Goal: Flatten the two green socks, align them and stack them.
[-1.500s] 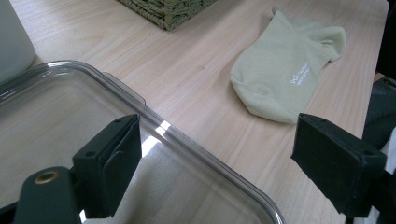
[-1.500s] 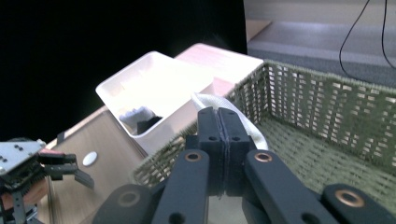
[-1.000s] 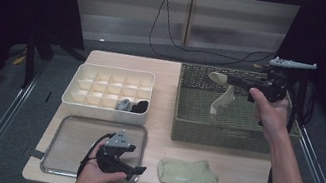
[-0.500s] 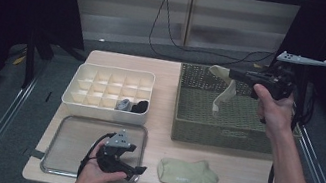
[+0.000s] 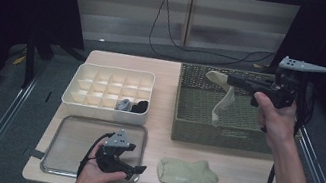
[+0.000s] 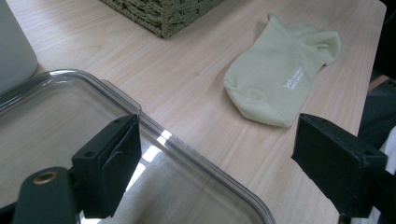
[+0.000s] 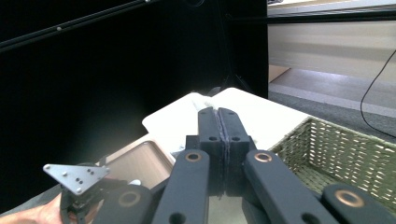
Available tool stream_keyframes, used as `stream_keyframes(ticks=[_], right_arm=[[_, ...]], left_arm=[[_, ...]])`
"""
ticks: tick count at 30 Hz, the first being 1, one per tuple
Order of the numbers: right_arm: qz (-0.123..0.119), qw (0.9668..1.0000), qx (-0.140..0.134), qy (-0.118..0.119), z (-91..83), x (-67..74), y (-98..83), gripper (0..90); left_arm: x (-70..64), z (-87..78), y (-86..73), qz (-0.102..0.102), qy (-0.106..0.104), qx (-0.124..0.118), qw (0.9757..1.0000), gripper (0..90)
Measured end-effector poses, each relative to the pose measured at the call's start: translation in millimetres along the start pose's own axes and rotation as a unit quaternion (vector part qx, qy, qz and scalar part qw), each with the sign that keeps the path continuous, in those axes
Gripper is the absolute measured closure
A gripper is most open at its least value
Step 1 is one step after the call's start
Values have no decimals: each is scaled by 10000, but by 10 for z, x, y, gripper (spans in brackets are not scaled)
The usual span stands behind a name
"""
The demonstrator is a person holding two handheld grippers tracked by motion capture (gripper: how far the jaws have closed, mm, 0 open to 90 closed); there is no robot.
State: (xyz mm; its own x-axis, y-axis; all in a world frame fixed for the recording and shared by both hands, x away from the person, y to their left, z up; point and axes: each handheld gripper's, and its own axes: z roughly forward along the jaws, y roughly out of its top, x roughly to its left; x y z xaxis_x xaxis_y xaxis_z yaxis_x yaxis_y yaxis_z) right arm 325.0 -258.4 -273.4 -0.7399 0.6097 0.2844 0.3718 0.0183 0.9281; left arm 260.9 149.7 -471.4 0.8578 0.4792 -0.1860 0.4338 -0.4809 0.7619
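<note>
High view: my right tongs (image 5: 213,76) are clenched on a pale sock (image 5: 223,100), which hangs by its top edge above the woven basket (image 5: 196,123) at the right of the surface (image 5: 164,102), its foot dangling inside the basket's walls without, as far as I can tell, touching the floor of it. My right hand (image 5: 276,116) holds the tool level, jaws pointing toward the left of the view. A second, pale green sock (image 5: 187,173) lies flat on the surface in front of the basket, near the front edge. My left tongs (image 5: 137,168) rest over the clear tray (image 5: 67,130) at the front left, released, with nothing between the jaws; my left hand (image 5: 96,171) grips the body from below. Behind the tray stands a white divided box (image 5: 102,81); two dark rolled items (image 5: 131,106) sit in compartments of its front row.

Left gripper view: the two jaws stand wide apart over the tray's rim (image 6: 187,154), and the green sock (image 6: 280,79) lies beyond it, well clear of both pads.

Right gripper view: the jaws are pressed together, a thin line of fabric just showing in the seam between them, with the basket (image 7: 345,149) at lower right.
</note>
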Motion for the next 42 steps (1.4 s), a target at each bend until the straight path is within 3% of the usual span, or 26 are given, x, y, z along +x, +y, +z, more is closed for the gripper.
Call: stream_keyframes(ticks=[5,11,15,20,34,42], right_arm=[[-133,9998,114,-46,-35,133,-65,898],[-97,9999,114,11,-92,228,-157,898],[-68,9999,35,93,-147,286,-217,898],[-60,9998,77,157,-150,360,-334,898],[116,9994,273,189,-127,421,-676,898],[260,9984,435,245,-48,419,-930,898]], left_arm=[[-5,12,0,-7,4,11,10000,153],[-33,23,16,53,-22,12,10000,155],[-78,15,29,81,-28,-148,9999,171],[-137,42,52,165,-38,-176,9997,177],[-186,93,108,208,-168,-253,9993,209],[-194,115,232,285,-208,-414,9985,276]])
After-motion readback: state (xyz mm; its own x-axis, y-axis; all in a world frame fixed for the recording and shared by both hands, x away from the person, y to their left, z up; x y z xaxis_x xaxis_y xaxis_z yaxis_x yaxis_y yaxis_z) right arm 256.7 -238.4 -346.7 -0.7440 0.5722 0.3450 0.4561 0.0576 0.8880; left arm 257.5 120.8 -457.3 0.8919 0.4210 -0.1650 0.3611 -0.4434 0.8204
